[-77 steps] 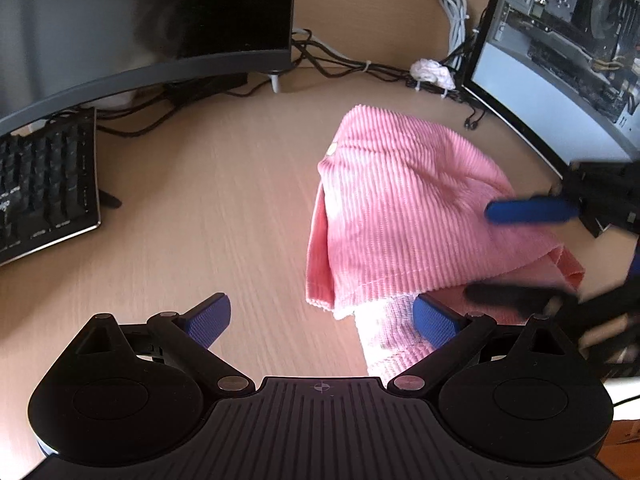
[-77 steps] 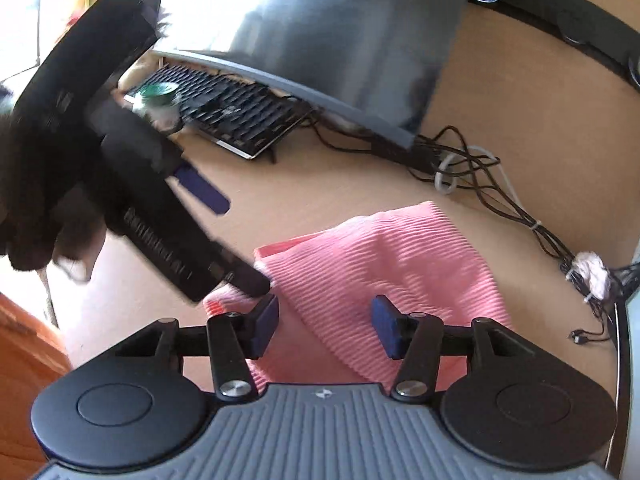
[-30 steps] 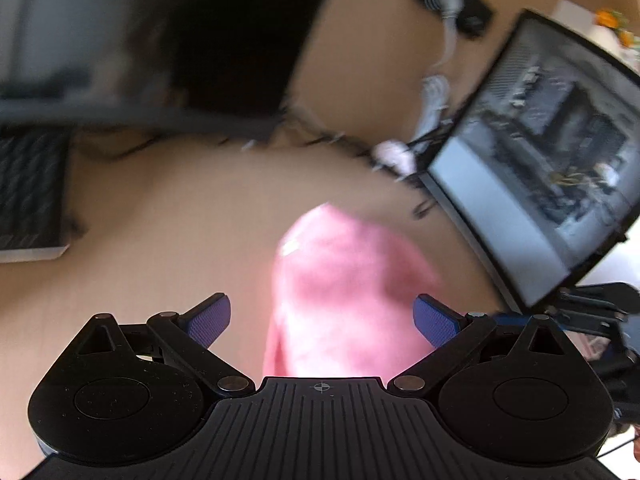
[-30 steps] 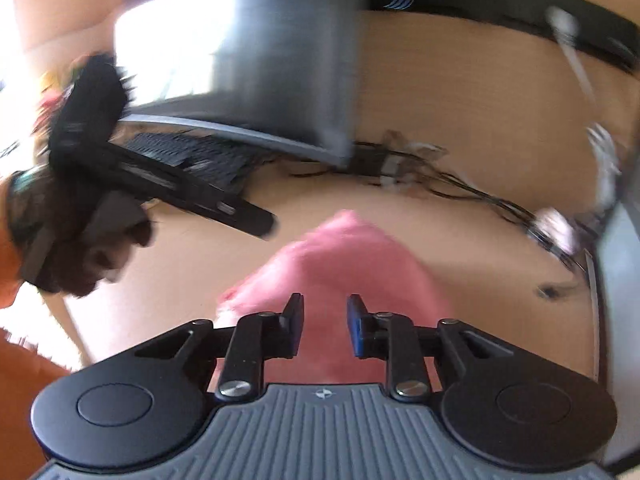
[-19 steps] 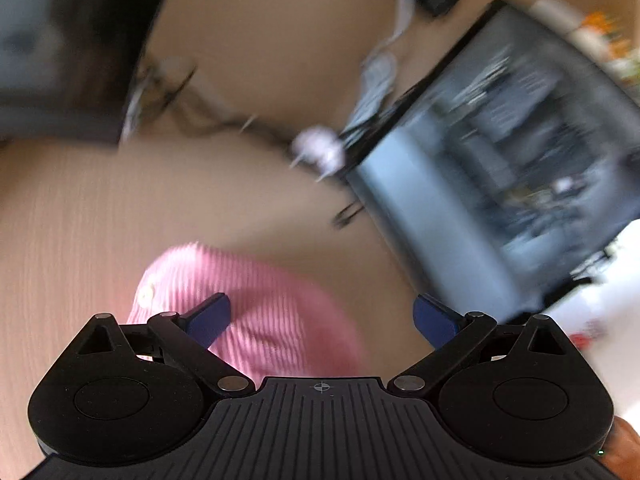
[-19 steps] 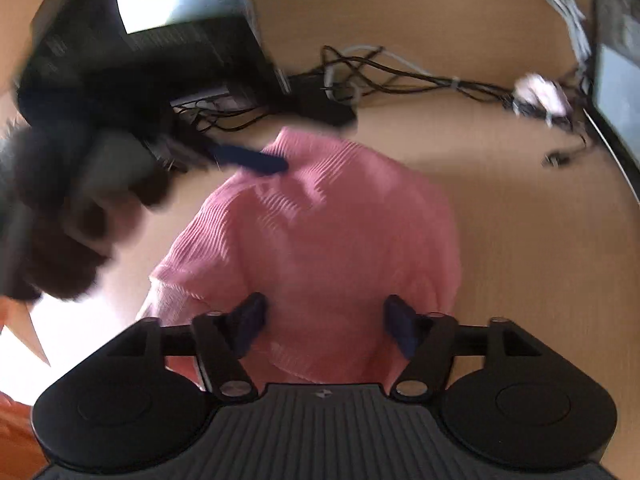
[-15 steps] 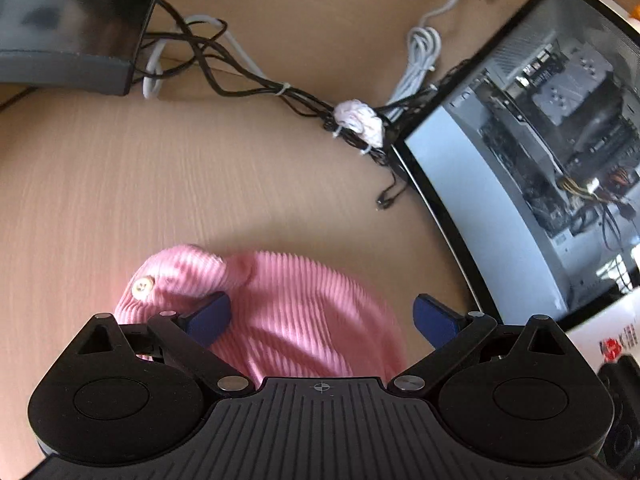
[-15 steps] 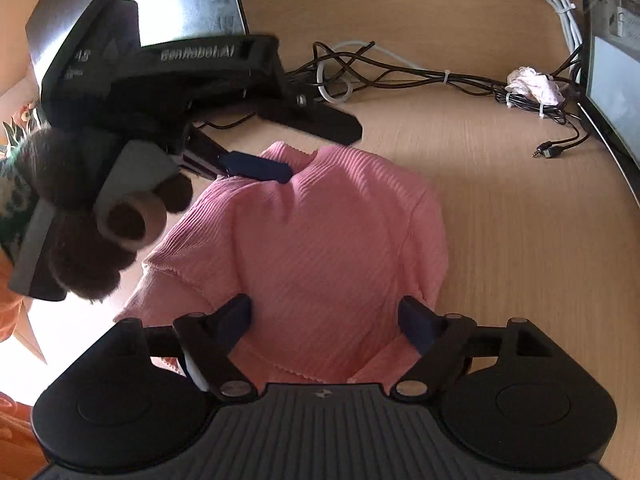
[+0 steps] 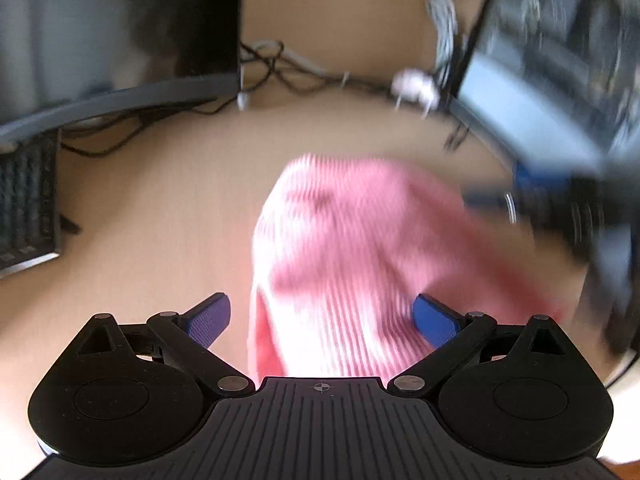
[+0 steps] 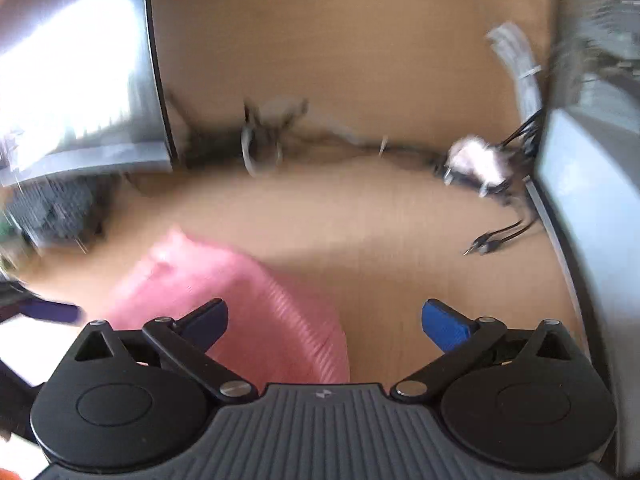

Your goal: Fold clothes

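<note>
A pink ribbed garment (image 9: 360, 248) lies bunched on the wooden desk (image 9: 160, 200). My left gripper (image 9: 322, 320) is open just above its near edge, and the cloth shows between the blue pads without being pinched. In the left wrist view my right gripper (image 9: 520, 196) is a blur at the garment's right side. In the right wrist view the garment (image 10: 248, 300) sits at the lower left, partly under the left pad. My right gripper (image 10: 326, 322) has its jaws opening wide, with nothing pressed between them. One blue finger (image 10: 48, 310) of the left gripper shows at the far left.
A curved monitor (image 9: 100, 40) and a keyboard (image 9: 24, 200) stand at the left. A glass-sided computer case (image 9: 540, 80) lines the right. Tangled cables (image 9: 280, 68) and a white wad (image 9: 412, 84) lie along the back. A loose jack plug (image 10: 496, 242) rests near the case.
The right gripper's jaws went from nearly shut to wide apart. Both cameras swung; the left view turned back towards the monitor and keyboard. The garment now lies left of the right gripper's centre.
</note>
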`<state>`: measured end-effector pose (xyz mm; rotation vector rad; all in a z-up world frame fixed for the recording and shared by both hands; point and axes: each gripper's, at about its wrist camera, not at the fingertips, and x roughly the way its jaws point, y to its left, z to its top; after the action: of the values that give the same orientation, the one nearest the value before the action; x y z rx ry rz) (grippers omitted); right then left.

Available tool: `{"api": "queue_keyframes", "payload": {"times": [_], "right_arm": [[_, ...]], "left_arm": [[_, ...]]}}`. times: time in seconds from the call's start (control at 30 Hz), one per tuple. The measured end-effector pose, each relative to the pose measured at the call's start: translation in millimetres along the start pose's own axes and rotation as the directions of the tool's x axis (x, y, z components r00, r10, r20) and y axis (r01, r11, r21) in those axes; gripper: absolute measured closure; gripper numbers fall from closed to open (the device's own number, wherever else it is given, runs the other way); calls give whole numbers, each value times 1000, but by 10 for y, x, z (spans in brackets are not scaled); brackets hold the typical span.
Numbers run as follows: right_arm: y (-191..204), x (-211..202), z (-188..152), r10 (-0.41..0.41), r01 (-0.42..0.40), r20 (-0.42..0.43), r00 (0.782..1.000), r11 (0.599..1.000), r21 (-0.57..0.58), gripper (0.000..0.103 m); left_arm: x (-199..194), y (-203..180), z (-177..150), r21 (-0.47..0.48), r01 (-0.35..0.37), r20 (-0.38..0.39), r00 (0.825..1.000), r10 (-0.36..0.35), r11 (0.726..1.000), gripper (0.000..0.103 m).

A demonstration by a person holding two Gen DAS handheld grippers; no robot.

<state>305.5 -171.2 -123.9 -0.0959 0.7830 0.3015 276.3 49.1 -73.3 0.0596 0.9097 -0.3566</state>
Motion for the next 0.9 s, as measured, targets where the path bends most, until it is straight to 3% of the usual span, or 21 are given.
{"api": "queue_keyframes", "payload": {"times": [0.07, 0.17, 0.27, 0.43, 0.6, 0.7, 0.9], "right_arm": [[118, 281, 16, -52, 47, -66, 996, 996, -80, 0], [243, 291, 103, -85, 74, -62, 994, 985, -157, 0], [354, 201, 260, -143, 140, 4, 990, 964, -227, 0], [433, 116, 548, 24, -17, 55, 998, 991, -130, 0], [682, 648, 399, -124, 111, -26, 992, 951, -290, 0], [599, 575, 407, -106, 99, -18, 994, 968, -232, 0], [342, -4, 343, -34, 44, 56, 998, 982, -184, 0]], "left_arm": [[38, -40, -58, 27, -22, -8, 1000, 22, 999, 2], [38, -29, -106, 32, -24, -5, 1000, 25, 999, 2], [40, -3, -154, 31, -23, -7, 1000, 24, 999, 2], [30, 3, -193, 26, -21, -13, 1000, 21, 999, 2], [33, 21, -196, 24, -19, -14, 1000, 19, 1000, 1], [35, 18, -192, 29, -20, -15, 1000, 20, 999, 1], [50, 21, -196, 32, -18, -24, 1000, 18, 999, 1]]}}
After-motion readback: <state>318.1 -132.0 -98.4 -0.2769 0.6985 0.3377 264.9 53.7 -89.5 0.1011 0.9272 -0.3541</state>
